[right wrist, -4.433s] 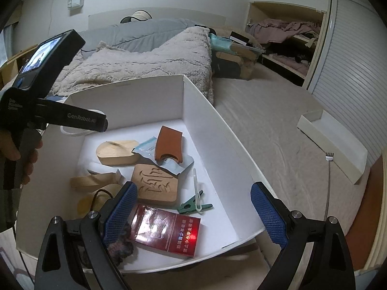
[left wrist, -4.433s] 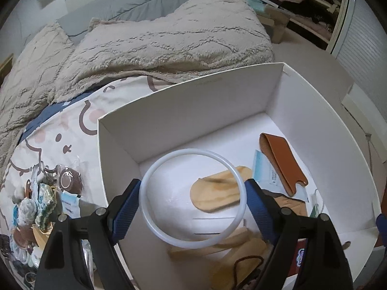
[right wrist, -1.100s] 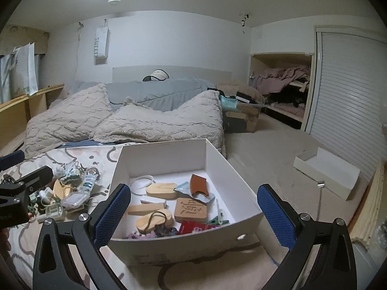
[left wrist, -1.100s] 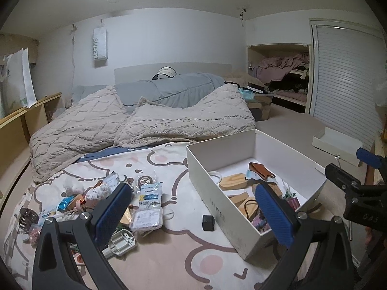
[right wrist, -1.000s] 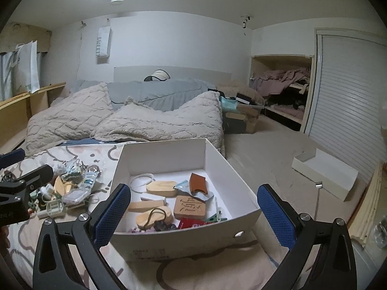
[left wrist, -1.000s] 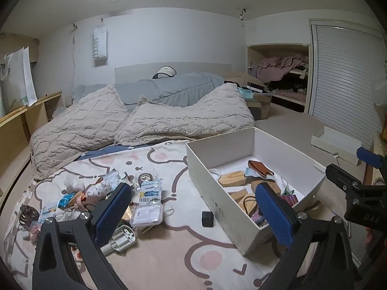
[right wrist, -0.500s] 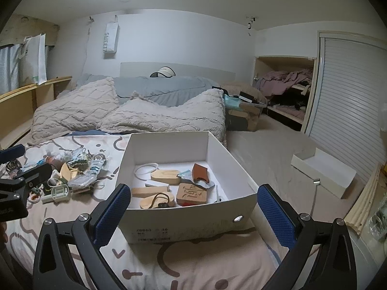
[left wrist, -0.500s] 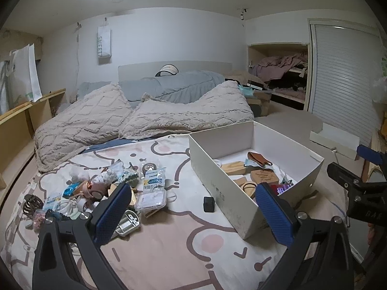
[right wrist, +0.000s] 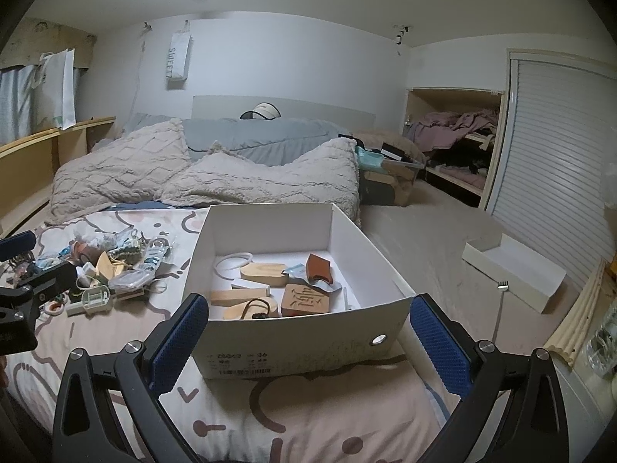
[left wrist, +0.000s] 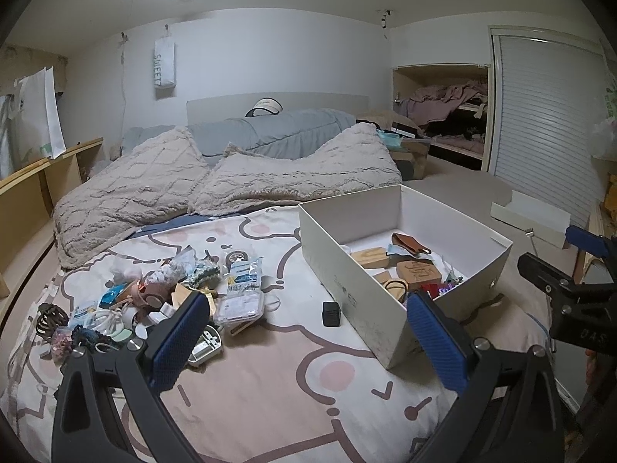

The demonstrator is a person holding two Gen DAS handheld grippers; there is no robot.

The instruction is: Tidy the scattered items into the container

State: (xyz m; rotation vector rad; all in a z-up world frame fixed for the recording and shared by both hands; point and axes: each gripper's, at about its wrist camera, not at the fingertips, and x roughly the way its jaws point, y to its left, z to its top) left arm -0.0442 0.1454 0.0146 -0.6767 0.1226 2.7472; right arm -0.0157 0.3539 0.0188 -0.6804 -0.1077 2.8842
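White cardboard box (right wrist: 270, 227) is showing pale wooden blocks (right wrist: 304, 301), a white ring (right wrist: 231, 260) and a rust-brown leather piece (right wrist: 318, 268) inside. Bedsheet (left wrist: 270, 386) is displaying a cream ground with pink-brown cartoon outlines. Blanket (left wrist: 162, 177) is appearing beige with a raised diamond pattern; duvet (left wrist: 285, 131) is reading grey-blue. Both grippers' black frames are carrying blue textured pads (right wrist: 179, 337).

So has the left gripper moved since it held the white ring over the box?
Yes. The left gripper has pulled back and up, away from the white box. It now stands open and empty, with the white ring lying inside the box.
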